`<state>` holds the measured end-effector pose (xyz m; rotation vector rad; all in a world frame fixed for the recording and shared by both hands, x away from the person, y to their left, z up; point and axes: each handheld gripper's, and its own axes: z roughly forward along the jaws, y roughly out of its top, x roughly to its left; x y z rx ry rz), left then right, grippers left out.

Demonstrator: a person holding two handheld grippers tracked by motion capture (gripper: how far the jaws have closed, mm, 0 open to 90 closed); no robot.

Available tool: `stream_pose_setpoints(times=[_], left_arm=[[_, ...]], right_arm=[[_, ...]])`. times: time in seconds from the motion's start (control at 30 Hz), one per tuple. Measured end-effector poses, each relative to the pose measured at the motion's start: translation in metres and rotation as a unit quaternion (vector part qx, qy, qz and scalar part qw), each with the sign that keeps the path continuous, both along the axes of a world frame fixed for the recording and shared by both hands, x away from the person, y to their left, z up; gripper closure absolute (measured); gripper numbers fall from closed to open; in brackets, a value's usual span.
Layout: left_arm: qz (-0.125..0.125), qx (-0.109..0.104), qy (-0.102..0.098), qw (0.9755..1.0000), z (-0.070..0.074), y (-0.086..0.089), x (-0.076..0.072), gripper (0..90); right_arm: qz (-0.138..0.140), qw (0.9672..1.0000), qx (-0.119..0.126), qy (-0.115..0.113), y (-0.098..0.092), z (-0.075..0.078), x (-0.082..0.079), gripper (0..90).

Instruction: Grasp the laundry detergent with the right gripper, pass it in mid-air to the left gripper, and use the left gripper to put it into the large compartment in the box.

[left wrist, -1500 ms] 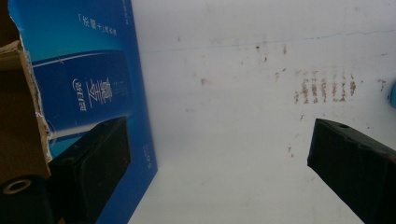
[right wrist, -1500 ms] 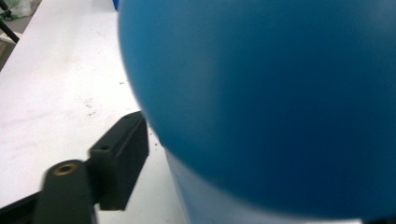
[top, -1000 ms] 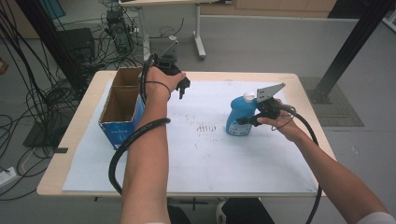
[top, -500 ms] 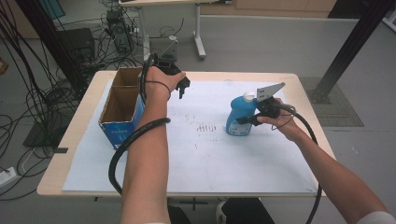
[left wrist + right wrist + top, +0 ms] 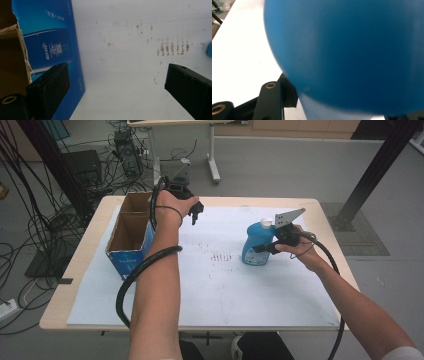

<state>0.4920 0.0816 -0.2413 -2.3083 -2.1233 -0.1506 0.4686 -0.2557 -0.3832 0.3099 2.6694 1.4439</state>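
The whole table (image 5: 320, 207) is seen from the high view: a white sheet (image 5: 225, 285) covers it, a blue bottle (image 5: 255, 245) with a white cap stands upright right of centre, and an open carton (image 5: 131, 236) stands at the left edge of the sheet. The left gripper (image 5: 196, 215) is held near the far edge, just beside the carton's far end; the right gripper (image 5: 265, 249) is set against the bottle's right side.

In the left gripper view the carton's blue printed side (image 5: 53, 47) is shown close up, with rows of reddish marks (image 5: 172, 47) on the sheet beyond; these marks are faint from above. The left gripper (image 5: 117, 82) is seen there with its jaws wide apart and nothing but bare sheet between them. A sliver of the bottle (image 5: 209, 50) is cut off at the right edge.

In the right gripper view the bottle (image 5: 352, 55) is pressed up close, blurred, and its cap and label are out of frame. The bottle lies between the jaws, which are clamped on its body; one jaw is seen at lower left against the bottle, the other is barely caught at the lower right corner. From above, the jaw tips are partly masked by the bottle and the hand.
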Motion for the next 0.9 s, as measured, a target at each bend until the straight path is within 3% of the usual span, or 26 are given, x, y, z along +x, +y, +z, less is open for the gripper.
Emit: stream_pose_setpoints(times=[0.9], left_arm=[[0.0, 0.004, -0.002, 1.0, 0.0036, -0.003, 0.0018, 6.6]], right_arm=[[0.005, 0.9999, 0.003, 0.01, -0.0011, -0.0001, 0.0035, 42.7]])
